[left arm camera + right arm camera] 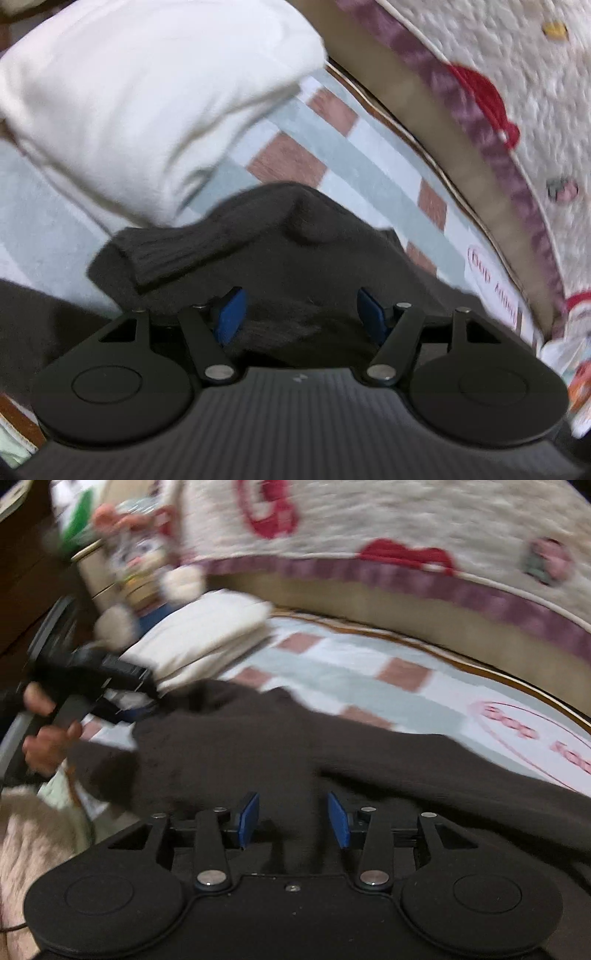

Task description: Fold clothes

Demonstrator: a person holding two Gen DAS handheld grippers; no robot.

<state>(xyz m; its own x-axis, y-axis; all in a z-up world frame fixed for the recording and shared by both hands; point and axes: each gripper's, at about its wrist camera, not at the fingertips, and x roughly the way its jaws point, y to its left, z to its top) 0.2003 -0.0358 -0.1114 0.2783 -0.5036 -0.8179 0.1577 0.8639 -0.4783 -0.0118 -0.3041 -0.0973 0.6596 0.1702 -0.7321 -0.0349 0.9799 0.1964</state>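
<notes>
A dark brown knit sweater (280,251) lies spread on a checked mat (332,155), one ribbed cuff folded across its top. My left gripper (301,314) hovers low over the sweater, blue pads wide apart with only cloth beneath them. In the right wrist view the same sweater (295,746) covers the near half of the mat (369,664). My right gripper (293,818) stands open just above the fabric. The left gripper (92,675) shows at the far left, held by a hand (40,734).
A folded white garment (140,110) rests on the mat beyond the sweater, also seen as a white stack (207,635). A quilted cover with red shapes (517,92) hangs along the mat's far edge. A fluffy pink cloth (33,849) lies at the near left.
</notes>
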